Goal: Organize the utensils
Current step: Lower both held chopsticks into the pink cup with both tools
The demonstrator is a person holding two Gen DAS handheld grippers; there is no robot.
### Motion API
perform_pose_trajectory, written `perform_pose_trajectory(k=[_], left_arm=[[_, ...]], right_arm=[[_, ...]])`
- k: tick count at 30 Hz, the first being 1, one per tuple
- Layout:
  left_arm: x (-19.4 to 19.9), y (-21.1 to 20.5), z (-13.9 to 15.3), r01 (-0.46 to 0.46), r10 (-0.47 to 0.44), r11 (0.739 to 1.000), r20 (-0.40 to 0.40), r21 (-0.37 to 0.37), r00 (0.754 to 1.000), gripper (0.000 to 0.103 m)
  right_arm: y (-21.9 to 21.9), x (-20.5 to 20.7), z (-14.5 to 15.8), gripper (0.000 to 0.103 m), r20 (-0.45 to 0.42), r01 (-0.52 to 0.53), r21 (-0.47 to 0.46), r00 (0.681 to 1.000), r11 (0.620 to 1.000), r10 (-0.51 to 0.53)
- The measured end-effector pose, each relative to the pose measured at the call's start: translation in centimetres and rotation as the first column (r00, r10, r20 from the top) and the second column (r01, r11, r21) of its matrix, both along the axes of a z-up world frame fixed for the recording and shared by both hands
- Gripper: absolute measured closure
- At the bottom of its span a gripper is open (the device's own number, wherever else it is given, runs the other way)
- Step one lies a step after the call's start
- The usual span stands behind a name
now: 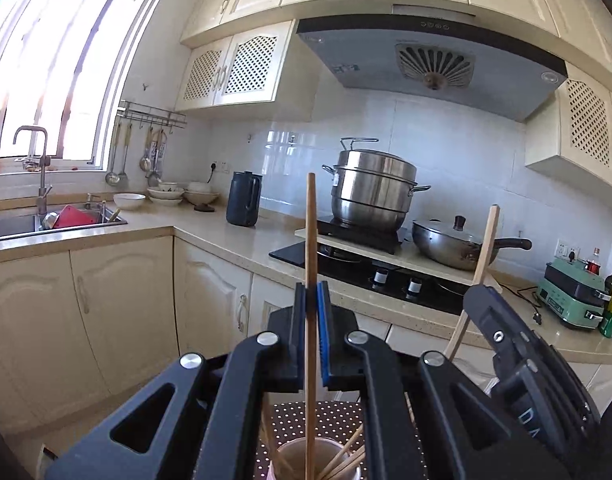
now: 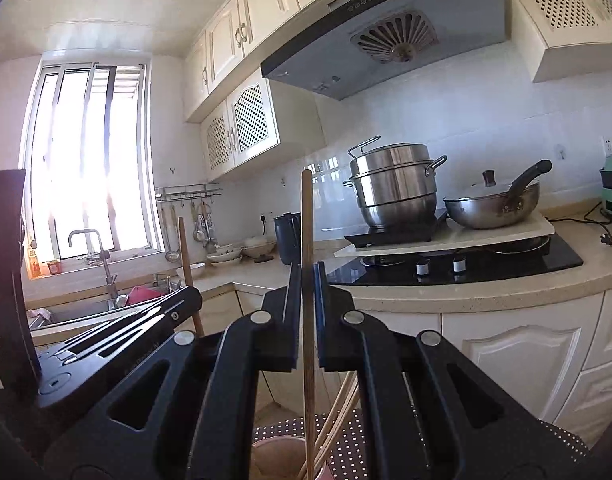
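Wooden chopstick [image 1: 310, 248] pinched upright in my left tongs [image 1: 310, 300], another chopstick [image 2: 307, 248] pinched in my right tongs [image 2: 307, 280]; both poised over the cup [image 1: 294, 454] at bottom centre. Next: lower straight, release.

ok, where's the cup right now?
The cup sits at the bottom centre of both wrist views, on the dotted mat, directly below the left claw and holding loose chopsticks.

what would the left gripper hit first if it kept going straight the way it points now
Probably the counter edge by the black cooktop, though depth is unclear. The left gripper, shut on a chopstick standing in the cup, looks across open floor toward the stove counter; nothing nearer shows ahead of its fingers.
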State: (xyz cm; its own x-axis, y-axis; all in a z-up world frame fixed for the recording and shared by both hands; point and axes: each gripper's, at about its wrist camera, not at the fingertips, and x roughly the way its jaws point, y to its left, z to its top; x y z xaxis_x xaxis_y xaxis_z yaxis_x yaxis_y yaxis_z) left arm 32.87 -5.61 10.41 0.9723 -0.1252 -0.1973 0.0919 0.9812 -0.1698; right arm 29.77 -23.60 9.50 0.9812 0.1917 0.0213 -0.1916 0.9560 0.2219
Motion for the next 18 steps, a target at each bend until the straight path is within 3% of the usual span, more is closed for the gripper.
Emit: perform_pose_trajectory(k=[8, 12, 15, 18], left_arm=[[-0.4, 0.6, 0.2, -0.025, 0.025, 1.0, 0.023, 0.01, 0.999, 0.096], [0.0, 0.9, -0.4, -0.027, 0.027, 1.0, -0.003, -0.014, 1.0, 0.096], [-0.9, 0.9, -1.1, -0.013, 0.014, 1.0, 0.051, -0.021, 0.999, 0.096], [-2.4, 0.4, -1.6, -0.042, 0.038, 0.999, 0.117, 0.034, 0.992, 0.096]], right_arm=[[0.5, -0.6, 1.7, 0.096, 0.056, -0.009, -0.009, 0.998, 1.0, 0.01], [0.6, 0.2, 0.3, 0.096, 0.012, -0.011, -0.011, 1.0, 1.0, 0.011], [0.7, 0.7, -1.3, 0.096, -0.027, -0.009, -0.026, 1.0, 1.0, 0.008], [0.4, 0.7, -2.9, 0.096, -0.068, -0.012, -0.023, 0.998, 1.0, 0.011]])
